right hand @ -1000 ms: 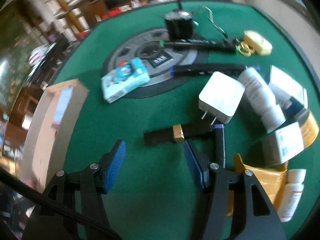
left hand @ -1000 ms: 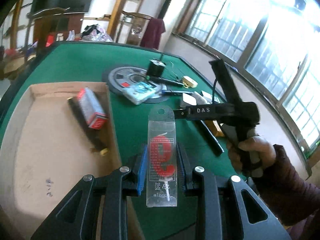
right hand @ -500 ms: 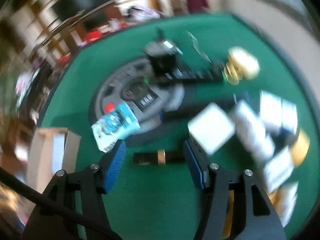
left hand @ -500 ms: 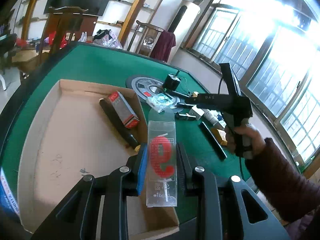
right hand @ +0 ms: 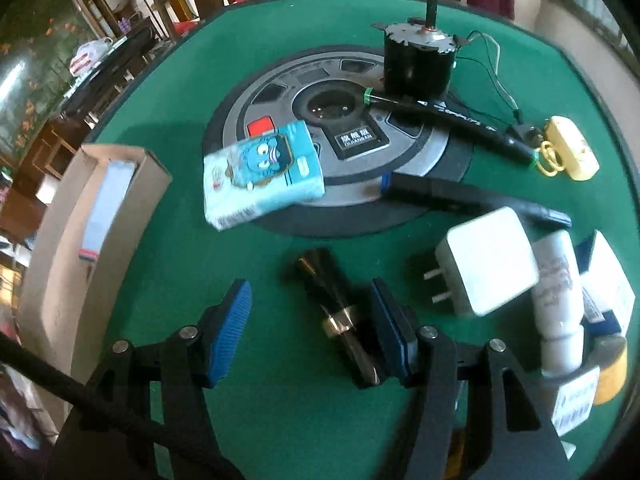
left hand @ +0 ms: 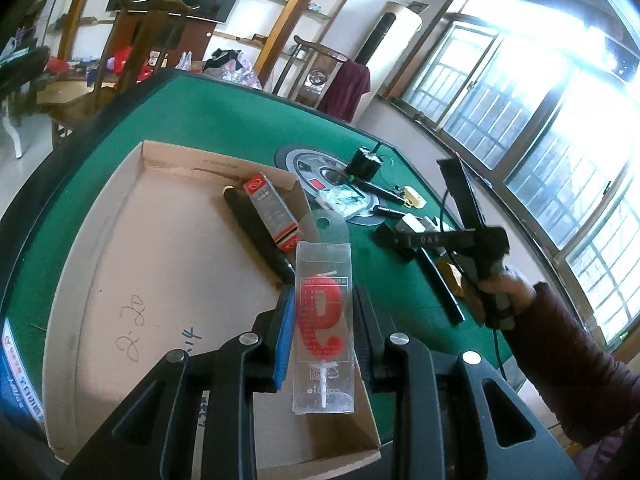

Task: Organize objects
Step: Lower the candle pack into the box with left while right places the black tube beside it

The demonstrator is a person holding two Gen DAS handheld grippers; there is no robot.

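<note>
Candle pack (left hand: pixel 323 328), a clear plastic sleeve with a red number candle inside, stands upright with its long axis running away from the camera, hang-hole end farthest, clenched between the pads of the left gripper (left hand: pixel 322 334) above the near corner of the cardboard box (left hand: pixel 120 248). On the green table (right hand: pixel 256 52), a dark tube with gold bands (right hand: pixel 340 316) lies lengthwise between the closing jaws of the right gripper (right hand: pixel 310 328), just beside the right pad, not yet pinched.
</note>
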